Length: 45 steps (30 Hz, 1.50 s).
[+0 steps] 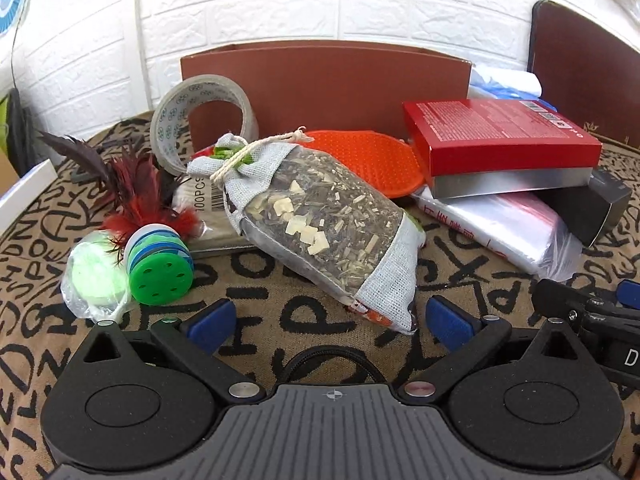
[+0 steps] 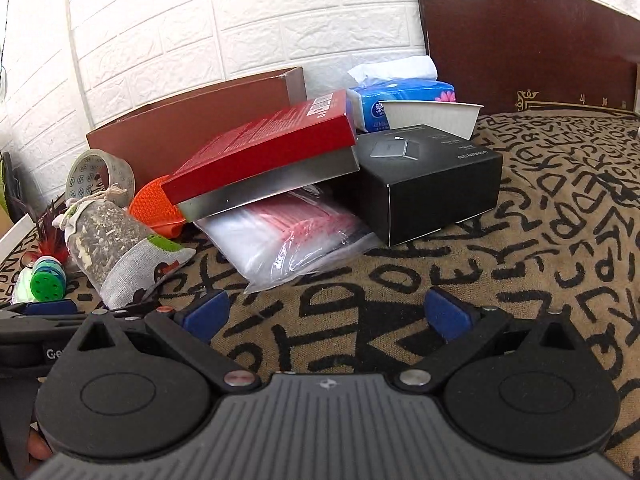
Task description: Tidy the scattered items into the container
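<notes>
Left wrist view: the left gripper (image 1: 331, 320) hovers with jaws wide apart and empty, just in front of the herb sachet (image 1: 316, 228), which lies tilted on the letter-patterned cloth (image 1: 256, 292) with the tape roll (image 1: 202, 120) and feather toy (image 1: 160, 256) nearby. The brown container (image 1: 324, 80) stands upright behind them against the wall. Right wrist view: the right gripper (image 2: 326, 314) is likewise wide apart and empty, facing the red box (image 2: 272, 148), which leans on the plastic bag pack (image 2: 288, 236) and black box (image 2: 432, 184).

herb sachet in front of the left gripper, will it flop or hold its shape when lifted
The herb sachet looks loosely filled with dried bits, so it will probably sag where unsupported. Its cloth ends should grip well; the clear middle may be slicker. It lies flat, so it is unlikely to roll.
</notes>
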Motion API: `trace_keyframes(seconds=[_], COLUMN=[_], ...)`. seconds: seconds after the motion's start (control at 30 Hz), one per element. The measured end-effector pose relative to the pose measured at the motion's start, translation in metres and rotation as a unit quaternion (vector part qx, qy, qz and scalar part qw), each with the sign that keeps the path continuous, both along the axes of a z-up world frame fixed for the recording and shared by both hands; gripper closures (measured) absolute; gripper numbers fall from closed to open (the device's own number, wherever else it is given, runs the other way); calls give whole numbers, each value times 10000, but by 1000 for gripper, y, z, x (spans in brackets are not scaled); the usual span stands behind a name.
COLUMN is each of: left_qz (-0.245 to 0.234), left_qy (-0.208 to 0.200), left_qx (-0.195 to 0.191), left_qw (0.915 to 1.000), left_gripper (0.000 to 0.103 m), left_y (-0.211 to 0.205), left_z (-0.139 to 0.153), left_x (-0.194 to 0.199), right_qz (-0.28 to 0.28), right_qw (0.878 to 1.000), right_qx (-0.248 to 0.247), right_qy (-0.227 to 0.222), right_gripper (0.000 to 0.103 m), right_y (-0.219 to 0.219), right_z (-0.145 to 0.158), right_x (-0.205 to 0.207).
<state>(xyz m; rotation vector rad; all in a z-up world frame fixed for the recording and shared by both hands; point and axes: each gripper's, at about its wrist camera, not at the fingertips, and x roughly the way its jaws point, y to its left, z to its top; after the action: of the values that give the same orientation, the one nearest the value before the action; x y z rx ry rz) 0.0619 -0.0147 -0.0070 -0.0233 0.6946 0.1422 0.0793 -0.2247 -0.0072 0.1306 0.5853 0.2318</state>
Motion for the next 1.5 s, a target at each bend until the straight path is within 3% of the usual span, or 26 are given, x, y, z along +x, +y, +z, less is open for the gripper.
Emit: trace_keyframes(seconds=[0.23,0.47,0.83,1.5], left_qz=[9,-19,-55,-90], left_qy=[-10,-77,54,-142], left_qx=[-3,-47,-63,-107], left_qw=[10000,10000,10000,9998], left_gripper=[0,0,0,0], left_y=[-1,1,1,2], left_z=[0,-1,0,-3], left_x=[0,-2,2,1], right_qz=[-2,-419,-485,-497], right_qw=[10000,9973,9984,9987], right_qx=[57,598,288,59], right_qy=[-7,-91,-79,-33], right_gripper=[0,0,0,0], right_y=[-1,-21,-16,-11], right_z=[1,0,1,0], right_x=[0,-3,-4,-3])
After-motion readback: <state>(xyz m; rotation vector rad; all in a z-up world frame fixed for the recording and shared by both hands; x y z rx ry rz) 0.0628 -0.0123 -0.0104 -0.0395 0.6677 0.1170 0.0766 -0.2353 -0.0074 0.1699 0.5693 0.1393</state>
